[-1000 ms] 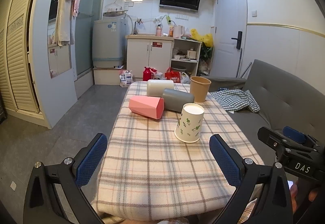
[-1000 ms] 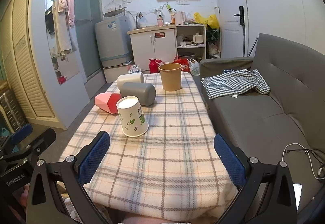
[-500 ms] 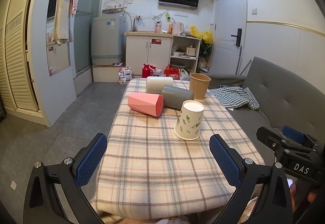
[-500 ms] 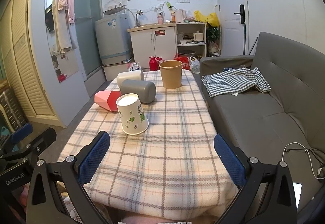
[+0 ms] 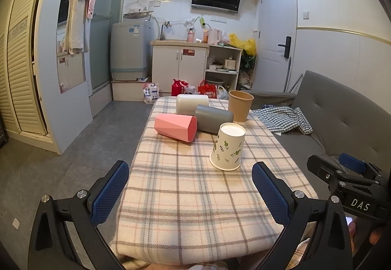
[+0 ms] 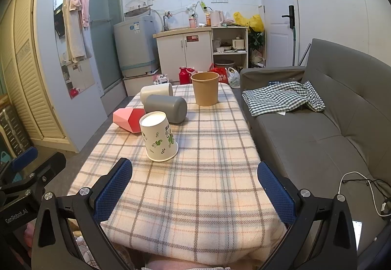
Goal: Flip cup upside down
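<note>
A white paper cup with green leaf print (image 5: pixel 227 148) (image 6: pixel 159 140) stands upside down on the plaid tablecloth (image 5: pixel 195 186) (image 6: pixel 210 172). Behind it a pink faceted cup (image 5: pixel 176 127) (image 6: pixel 127 119), a grey cup (image 5: pixel 213 118) (image 6: pixel 166 108) and a cream cup (image 5: pixel 192 104) (image 6: pixel 155 90) lie on their sides. A brown paper cup (image 5: pixel 240 105) (image 6: pixel 204 89) stands upright at the far end. My left gripper (image 5: pixel 190 193) and right gripper (image 6: pixel 195 188) are open and empty, held back over the table's near edge, apart from all cups.
A grey sofa (image 6: pixel 317 128) with a checked cloth (image 6: pixel 281 97) runs along the table's right side. Grey floor (image 5: pixel 80 147) lies to the left. Kitchen cabinets (image 5: pixel 180 67) and a washing machine (image 5: pixel 129 50) stand beyond the table.
Both views have risen and tilted slightly, so the cups sit a little lower in frame. No cup has moved. Both grippers stay open.
</note>
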